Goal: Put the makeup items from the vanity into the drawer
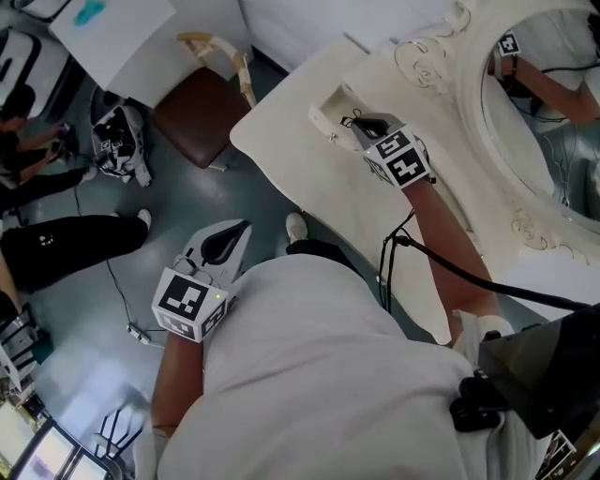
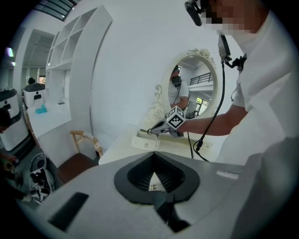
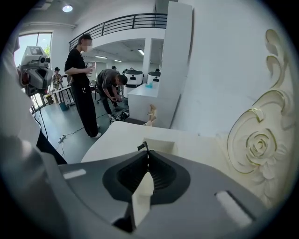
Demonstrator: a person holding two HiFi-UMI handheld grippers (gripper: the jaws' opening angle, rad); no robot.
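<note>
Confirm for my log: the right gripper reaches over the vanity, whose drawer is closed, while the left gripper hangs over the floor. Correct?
No: the drawer is open, pulled out of the vanity, as the head view shows. The right gripper, shut on a thin black item, reaches over the vanity, and the left gripper hangs over the floor.

Floor (image 1: 84, 291): grey-blue, faintly glossy;
Walls (image 2: 131, 56): plain white;
Furniture: wooden chair (image 1: 192, 117), brown seat; tall white shelf unit (image 2: 70, 70);
Upper level: dark-railed balcony (image 3: 126, 21);
Light: bright window (image 3: 35, 39); round ceiling lamp (image 3: 68, 8)
</note>
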